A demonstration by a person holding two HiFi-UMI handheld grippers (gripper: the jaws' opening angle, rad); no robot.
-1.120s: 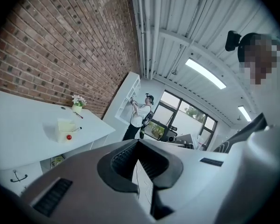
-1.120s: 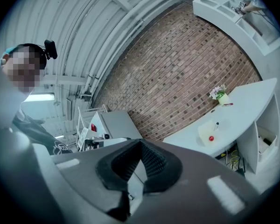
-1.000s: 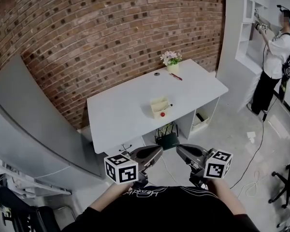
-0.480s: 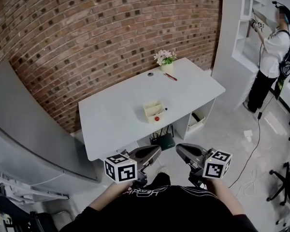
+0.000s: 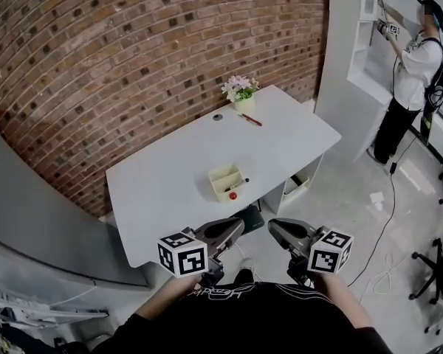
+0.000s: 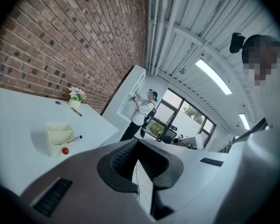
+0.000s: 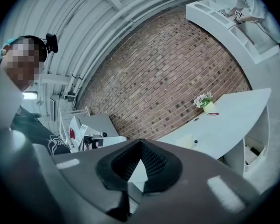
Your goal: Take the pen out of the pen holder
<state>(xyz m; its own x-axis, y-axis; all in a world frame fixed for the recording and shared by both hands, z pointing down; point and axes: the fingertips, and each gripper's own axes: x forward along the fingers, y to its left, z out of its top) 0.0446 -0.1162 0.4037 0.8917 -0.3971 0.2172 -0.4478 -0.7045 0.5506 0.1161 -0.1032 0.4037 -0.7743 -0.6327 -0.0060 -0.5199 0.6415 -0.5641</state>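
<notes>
The pen (image 5: pixel 237 186) lies tilted in the pale pen holder (image 5: pixel 223 179) on the white desk (image 5: pixel 155 190). It is well ahead of the left gripper (image 5: pixel 235 228) and the right gripper (image 5: pixel 275 228), both closed and empty.

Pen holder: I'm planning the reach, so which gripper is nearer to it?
Left, slightly. The left gripper sits short of the table, almost directly in front of the pen holder. The right gripper is beside it, further to the right. Neither touches the holder.
</notes>
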